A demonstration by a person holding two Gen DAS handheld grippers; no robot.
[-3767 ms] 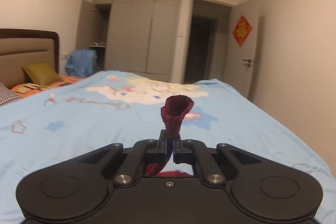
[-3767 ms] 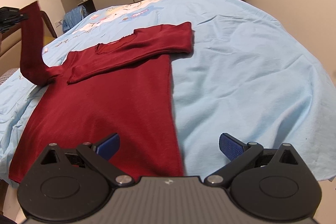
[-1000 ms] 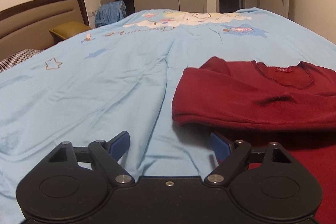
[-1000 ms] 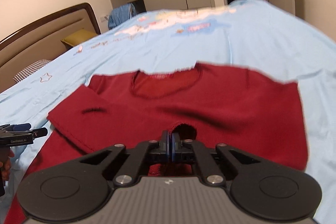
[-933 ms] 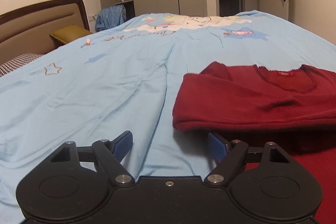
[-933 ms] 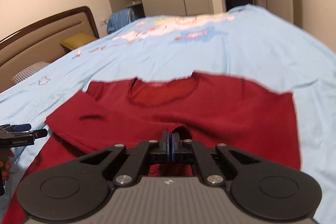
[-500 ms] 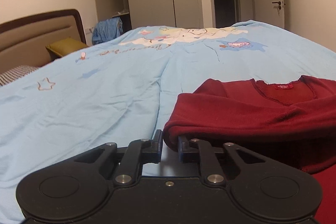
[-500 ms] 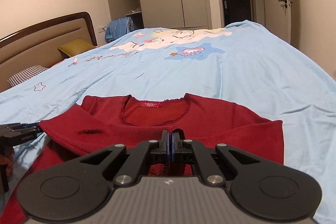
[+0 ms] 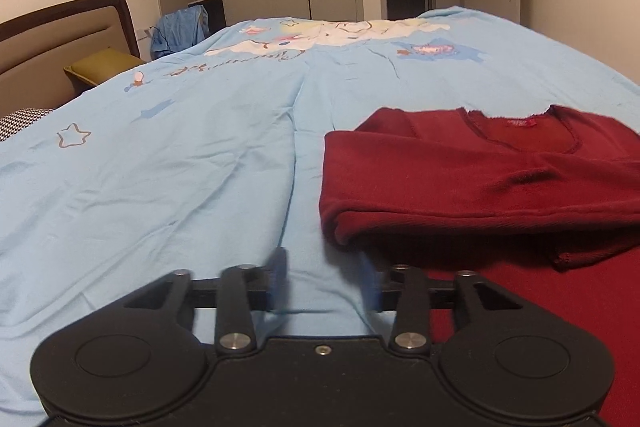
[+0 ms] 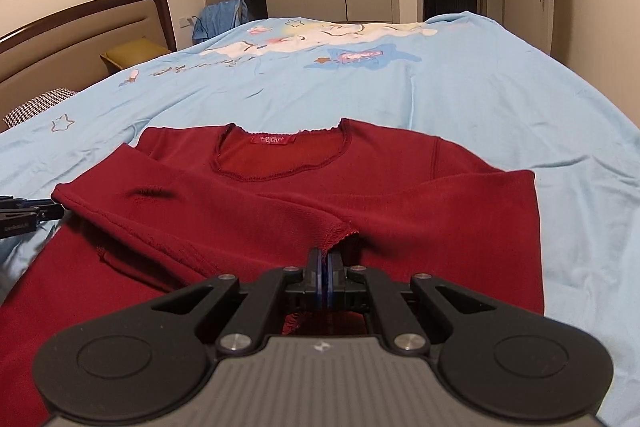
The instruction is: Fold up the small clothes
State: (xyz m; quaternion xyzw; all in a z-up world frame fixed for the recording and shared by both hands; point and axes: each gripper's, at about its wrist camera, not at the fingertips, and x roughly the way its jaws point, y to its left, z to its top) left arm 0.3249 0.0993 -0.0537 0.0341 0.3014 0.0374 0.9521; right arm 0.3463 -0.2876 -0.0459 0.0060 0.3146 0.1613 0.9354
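A dark red long-sleeved top [image 10: 400,211] lies flat on the light blue bedsheet [image 10: 480,99], filling the lower middle of the frame, scalloped neckline and red label toward the top. Both sleeves are folded across its chest, their cuffs meeting at lower centre.

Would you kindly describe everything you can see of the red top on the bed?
The red top is a dark red, long-sleeved knit with a scalloped round neckline and a red label inside the collar. It lies flat on the light blue bedspread, collar away from the cameras, both sleeves folded across the chest. The right gripper is shut on a sleeve cuff; the left gripper, jaws opening and empty, sits beside its folded edge.
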